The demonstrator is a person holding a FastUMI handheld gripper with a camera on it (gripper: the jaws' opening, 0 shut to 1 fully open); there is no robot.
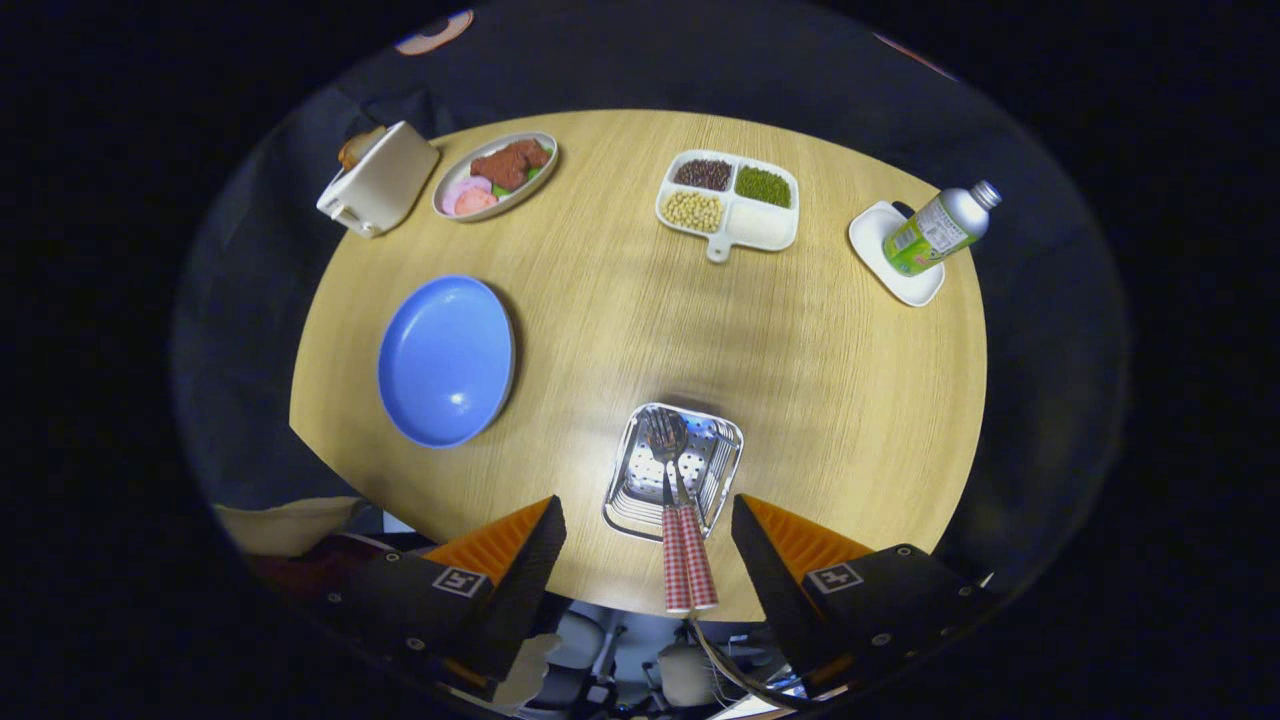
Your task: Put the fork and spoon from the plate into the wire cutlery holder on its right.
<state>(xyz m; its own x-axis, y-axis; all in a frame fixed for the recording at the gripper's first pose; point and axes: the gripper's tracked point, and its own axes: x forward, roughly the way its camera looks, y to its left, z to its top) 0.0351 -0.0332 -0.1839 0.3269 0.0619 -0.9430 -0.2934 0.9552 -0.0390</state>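
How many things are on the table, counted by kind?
Cutlery pieces: 2, fork and spoon, both in the wire cutlery holder
Holders: 1
Plates and trays: 4
Bottles: 1
Toasters: 1
Total: 9
The tool is open, holding nothing.

gripper view | high above table point(620, 300) | looking steeply down | far

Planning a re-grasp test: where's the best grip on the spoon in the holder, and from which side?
Judging by pose: take the spoon by its checked handle, which sticks out over the wire holder's near rim, coming from the open gripper's side. Its bowl lies inside beside the fork.
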